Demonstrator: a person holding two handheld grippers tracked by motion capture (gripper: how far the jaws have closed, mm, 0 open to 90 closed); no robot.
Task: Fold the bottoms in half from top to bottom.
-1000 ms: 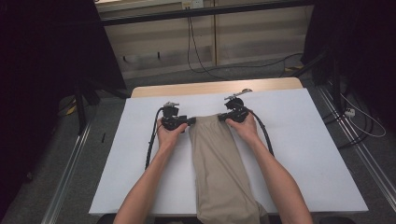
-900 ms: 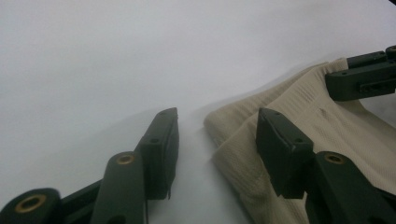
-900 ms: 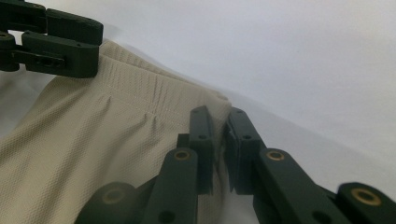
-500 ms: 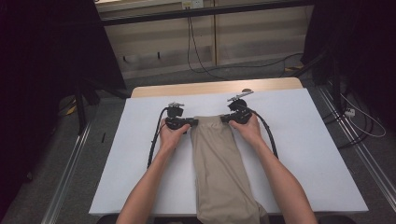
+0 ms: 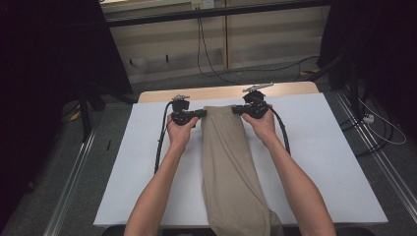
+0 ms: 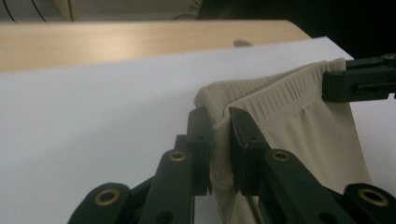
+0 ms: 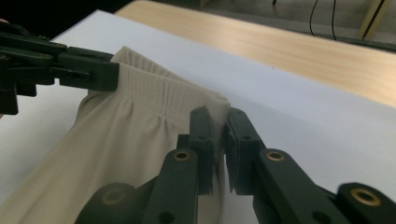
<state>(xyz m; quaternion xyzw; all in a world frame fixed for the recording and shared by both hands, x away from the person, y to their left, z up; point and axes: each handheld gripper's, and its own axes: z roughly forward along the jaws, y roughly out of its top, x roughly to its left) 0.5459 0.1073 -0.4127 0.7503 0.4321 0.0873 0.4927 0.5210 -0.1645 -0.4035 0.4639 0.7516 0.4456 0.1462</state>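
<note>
White tabletop (image 5: 319, 162) bears ribbed beige trousers (image 5: 226, 162), waistband corners pinched in left gripper (image 5: 200, 114) and right gripper (image 5: 236, 110) jaws.

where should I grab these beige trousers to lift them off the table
Grip the trousers at the elastic waistband, one corner each, coming in from the sides. That ribbed, doubled edge is thick enough to pinch, as the left gripper and right gripper do.

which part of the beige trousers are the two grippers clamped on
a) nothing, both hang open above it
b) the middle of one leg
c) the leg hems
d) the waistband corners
d: the left gripper and right gripper each pinch a corner of the gathered waistband of the beige trousers.
</note>
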